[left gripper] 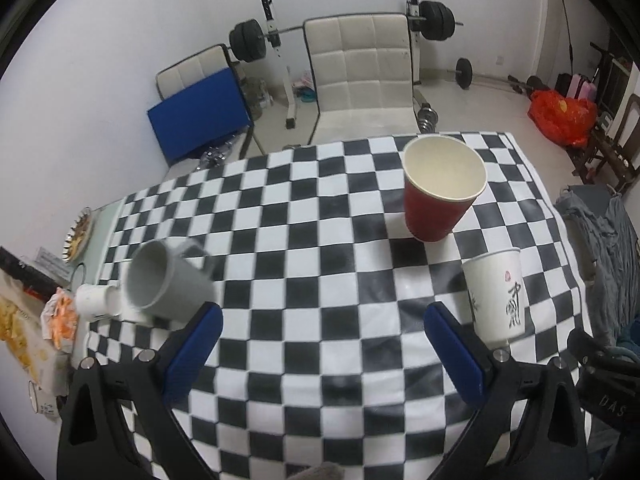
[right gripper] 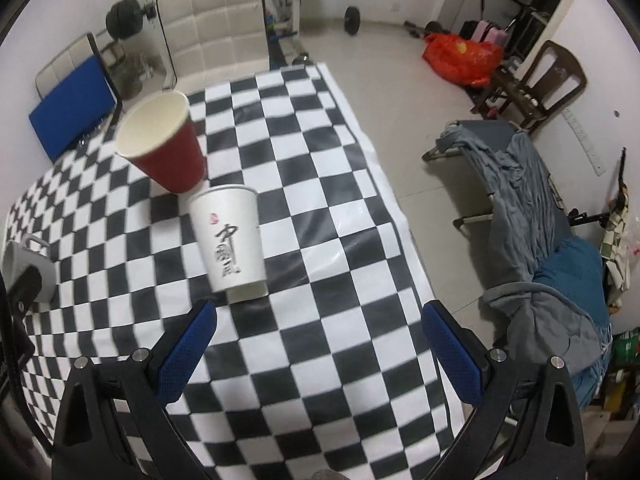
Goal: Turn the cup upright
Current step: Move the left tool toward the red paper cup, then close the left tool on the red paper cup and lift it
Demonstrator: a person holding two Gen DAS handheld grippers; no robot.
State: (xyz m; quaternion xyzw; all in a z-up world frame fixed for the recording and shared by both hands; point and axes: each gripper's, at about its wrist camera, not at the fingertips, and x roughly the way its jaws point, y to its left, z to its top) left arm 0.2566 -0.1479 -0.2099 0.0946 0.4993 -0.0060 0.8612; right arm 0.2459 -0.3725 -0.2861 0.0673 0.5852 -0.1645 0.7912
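Note:
A white paper cup with black calligraphy (right gripper: pixel 230 240) stands upside down on the checkered tablecloth (right gripper: pixel 320 184), just ahead of my right gripper's left finger; it also shows in the left wrist view (left gripper: pixel 498 294). A red paper cup (left gripper: pixel 440 186) stands upright behind it, open mouth up, seen too in the right wrist view (right gripper: pixel 166 146). A grey mug (left gripper: pixel 166 280) stands at the table's left side, by my left gripper's left finger. My left gripper (left gripper: pixel 322 326) is open and empty. My right gripper (right gripper: pixel 320 322) is open and empty.
White padded chairs (left gripper: pixel 360 76) and a barbell rack (left gripper: pixel 276 36) stand behind the table. Snack packets (left gripper: pixel 24 320) and a small white cup (left gripper: pixel 94 300) lie at the left. A cot with grey-blue bedding (right gripper: pixel 532 208) stands right of the table edge.

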